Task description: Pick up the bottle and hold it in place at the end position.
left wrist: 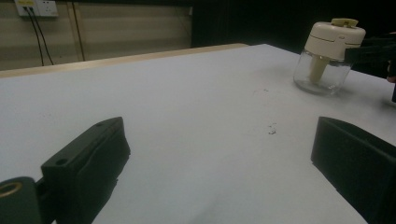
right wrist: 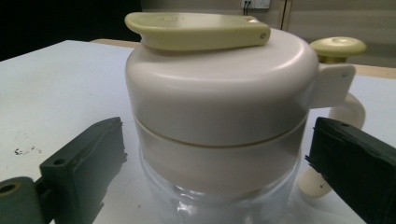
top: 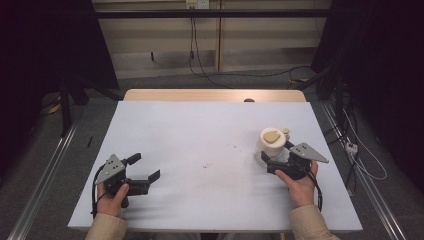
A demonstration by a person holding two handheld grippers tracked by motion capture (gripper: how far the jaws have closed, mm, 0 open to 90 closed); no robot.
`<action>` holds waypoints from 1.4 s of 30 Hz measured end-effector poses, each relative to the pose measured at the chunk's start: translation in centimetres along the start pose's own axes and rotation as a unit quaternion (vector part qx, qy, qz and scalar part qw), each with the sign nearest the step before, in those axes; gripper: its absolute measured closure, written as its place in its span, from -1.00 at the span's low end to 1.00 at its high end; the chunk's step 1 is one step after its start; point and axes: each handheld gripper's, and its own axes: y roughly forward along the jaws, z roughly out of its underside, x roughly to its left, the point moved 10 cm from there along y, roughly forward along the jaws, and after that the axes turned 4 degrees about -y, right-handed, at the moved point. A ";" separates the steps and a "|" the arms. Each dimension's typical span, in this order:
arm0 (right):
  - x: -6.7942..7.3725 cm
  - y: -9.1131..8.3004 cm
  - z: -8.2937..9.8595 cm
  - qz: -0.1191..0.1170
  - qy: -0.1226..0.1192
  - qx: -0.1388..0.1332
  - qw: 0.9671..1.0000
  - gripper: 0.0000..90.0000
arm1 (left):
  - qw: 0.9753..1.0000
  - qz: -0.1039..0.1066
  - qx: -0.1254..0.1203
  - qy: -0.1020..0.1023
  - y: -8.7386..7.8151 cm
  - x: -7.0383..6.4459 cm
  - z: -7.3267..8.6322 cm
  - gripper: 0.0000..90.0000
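Jar (right wrist: 219,140) stands upright between spread right tongs (right wrist: 215,172).

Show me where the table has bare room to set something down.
Bare: the whole middle of the table, between the left tongs and the jar, and the far half up to the wooden edge. Crowded: the right side, where the right tongs straddle the jar.

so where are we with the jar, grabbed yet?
Not yet. Done: the right gripper has its open jaws on either side of the cream-lidded glass jar, upright on the table. In hand: nothing; in the right gripper view, gaps show beside the jar. Left: close and lift, probably. The left gripper sits open, apart.
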 end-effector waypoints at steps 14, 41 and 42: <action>-0.1 1.8 -0.2 -0.006 0.003 0.008 1.000 -0.95 | 1.000 0.005 0.002 0.005 0.2 -0.2 0.1 -0.92; -0.3 3.3 -0.3 -0.023 0.009 0.019 1.000 -0.86 | 1.000 0.002 0.014 0.006 0.4 0.1 0.5 -0.92; -0.3 3.3 -0.3 -0.022 0.008 0.019 1.000 -0.86 | 1.000 0.001 0.013 0.005 0.4 0.1 0.5 -0.92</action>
